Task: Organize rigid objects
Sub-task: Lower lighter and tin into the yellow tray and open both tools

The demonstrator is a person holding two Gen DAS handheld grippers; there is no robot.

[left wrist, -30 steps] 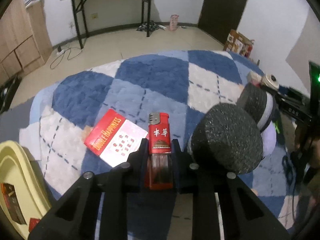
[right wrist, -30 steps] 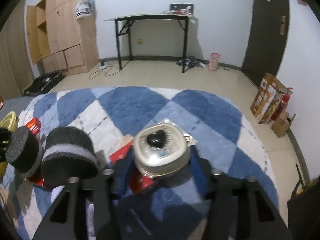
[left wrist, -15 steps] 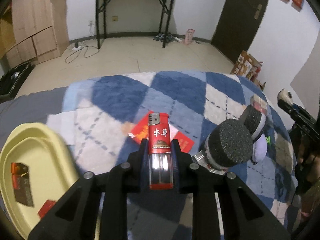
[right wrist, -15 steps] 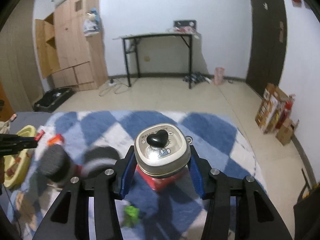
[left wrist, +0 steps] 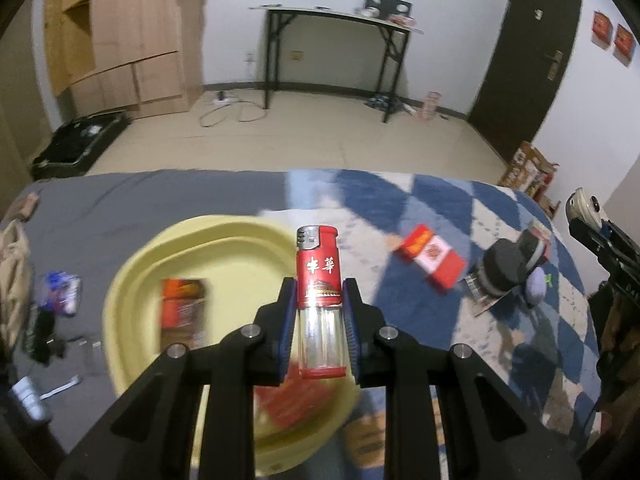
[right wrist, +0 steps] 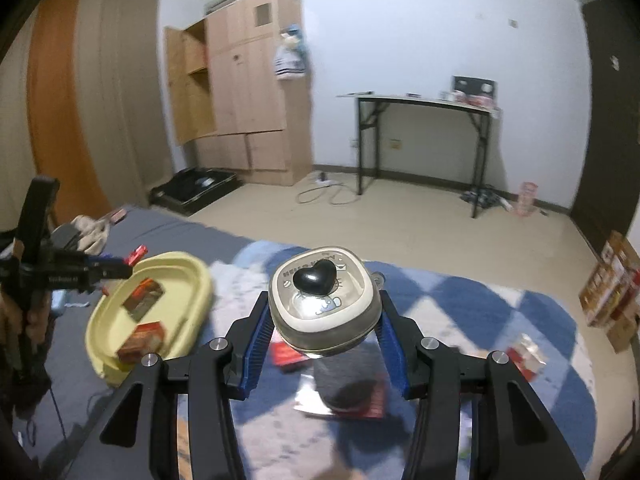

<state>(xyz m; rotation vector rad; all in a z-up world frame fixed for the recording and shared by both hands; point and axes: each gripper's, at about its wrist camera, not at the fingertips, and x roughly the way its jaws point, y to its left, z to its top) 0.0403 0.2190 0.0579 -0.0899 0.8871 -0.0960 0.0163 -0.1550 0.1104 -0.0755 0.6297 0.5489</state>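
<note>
A red lighter (left wrist: 319,300) is being pinched upright between the pads of the left gripper (left wrist: 319,320), and a small cream case (right wrist: 325,304) with a black heart on its lid is being clamped in the right gripper (right wrist: 325,320). What has just changed is the backdrop: a second ago both loads were being held low over the blue checked blanket (left wrist: 420,320), whereas now the lighter is being carried above the yellow tray (left wrist: 132,280), which is being seen directly beneath and to the left of it. In the right view the tray (right wrist: 196,280) is lying at the near left (still some way off from the case), with two reddish boxes already resting in it. The red-and-white pack (left wrist: 432,258) and the dark foam rollers (left wrist: 506,266) are being left behind on the blanket at the right. Judged from this, the sorting is being advanced: the lighter is probably ready to be lowered and released into the tray, while the case is likely being brought over next. Some blur is being shown, so fine contacts cannot be told.
</note>
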